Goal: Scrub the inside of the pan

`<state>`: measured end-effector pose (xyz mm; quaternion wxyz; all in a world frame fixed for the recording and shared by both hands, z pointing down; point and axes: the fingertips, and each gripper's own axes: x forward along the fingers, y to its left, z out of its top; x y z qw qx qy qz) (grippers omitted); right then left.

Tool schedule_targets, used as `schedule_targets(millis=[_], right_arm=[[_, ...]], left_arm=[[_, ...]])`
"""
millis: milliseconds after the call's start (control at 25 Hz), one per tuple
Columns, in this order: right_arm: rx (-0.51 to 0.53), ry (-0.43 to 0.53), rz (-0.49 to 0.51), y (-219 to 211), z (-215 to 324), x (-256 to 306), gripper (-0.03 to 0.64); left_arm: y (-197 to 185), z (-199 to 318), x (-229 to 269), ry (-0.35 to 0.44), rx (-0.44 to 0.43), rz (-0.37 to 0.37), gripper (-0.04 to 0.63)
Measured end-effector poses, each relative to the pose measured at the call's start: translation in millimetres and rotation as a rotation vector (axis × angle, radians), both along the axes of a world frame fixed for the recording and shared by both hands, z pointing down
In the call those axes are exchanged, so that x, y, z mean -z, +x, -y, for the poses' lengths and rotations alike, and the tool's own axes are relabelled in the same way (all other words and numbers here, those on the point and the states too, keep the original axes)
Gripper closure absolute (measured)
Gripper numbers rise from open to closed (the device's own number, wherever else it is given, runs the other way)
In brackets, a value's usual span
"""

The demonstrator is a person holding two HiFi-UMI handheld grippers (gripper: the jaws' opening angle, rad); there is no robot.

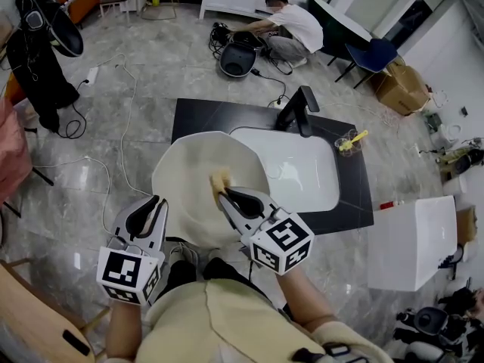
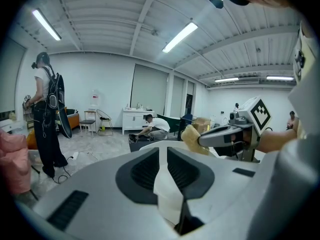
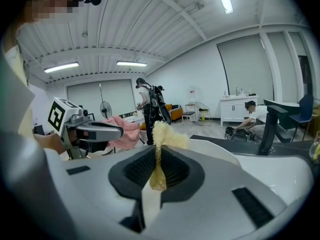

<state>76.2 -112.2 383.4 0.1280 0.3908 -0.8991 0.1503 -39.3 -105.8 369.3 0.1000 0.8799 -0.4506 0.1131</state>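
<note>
While the left hand-held gripper clamps shut on the near rim of the cream pan, the right hand-held gripper is closed on a yellow sponge over the pan's inner face. The pan overlaps the dark tabletop and white sink. The marker cubes carry black-and-white square codes.
</note>
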Motion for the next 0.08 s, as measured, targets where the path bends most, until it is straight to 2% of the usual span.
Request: schedule_targets(millis=[80], right_arm=[[0.001,-0.002,-0.001,-0.2,-0.3,-0.1,0.574]], left_arm=[[0.3,-0.8,0.8,0.000,-0.002,-0.002,0.537]])
